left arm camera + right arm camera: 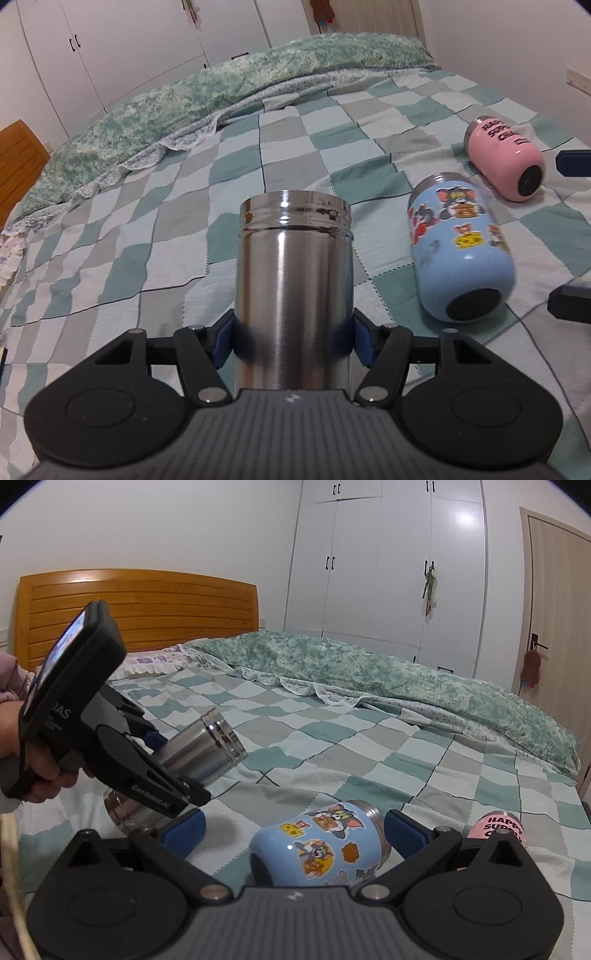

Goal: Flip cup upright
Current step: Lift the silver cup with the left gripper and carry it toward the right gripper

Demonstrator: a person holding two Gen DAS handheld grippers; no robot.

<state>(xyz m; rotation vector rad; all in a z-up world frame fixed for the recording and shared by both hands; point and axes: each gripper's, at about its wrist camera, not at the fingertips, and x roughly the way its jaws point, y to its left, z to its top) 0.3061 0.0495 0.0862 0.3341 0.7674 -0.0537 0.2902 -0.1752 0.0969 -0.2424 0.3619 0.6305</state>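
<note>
My left gripper (293, 341) is shut on a steel cup (293, 280) and holds it above the bed, tilted with its threaded open end pointing away; the right wrist view shows that cup (201, 751) in the left gripper (162, 764). A blue cartoon cup (460, 254) lies on its side on the checkered bedspread (147, 240). My right gripper (293, 832) is open, its blue pads on either side of the blue cup (321, 843) without touching it. A pink cup (506, 158) lies on its side further right, also seen in the right wrist view (496, 827).
A green fluffy blanket (406, 679) is bunched along the far side of the bed. A wooden headboard (140, 609) stands at the left. White wardrobes (388, 561) and a door (554, 609) line the wall. My right gripper's fingers (570, 162) show at the right edge.
</note>
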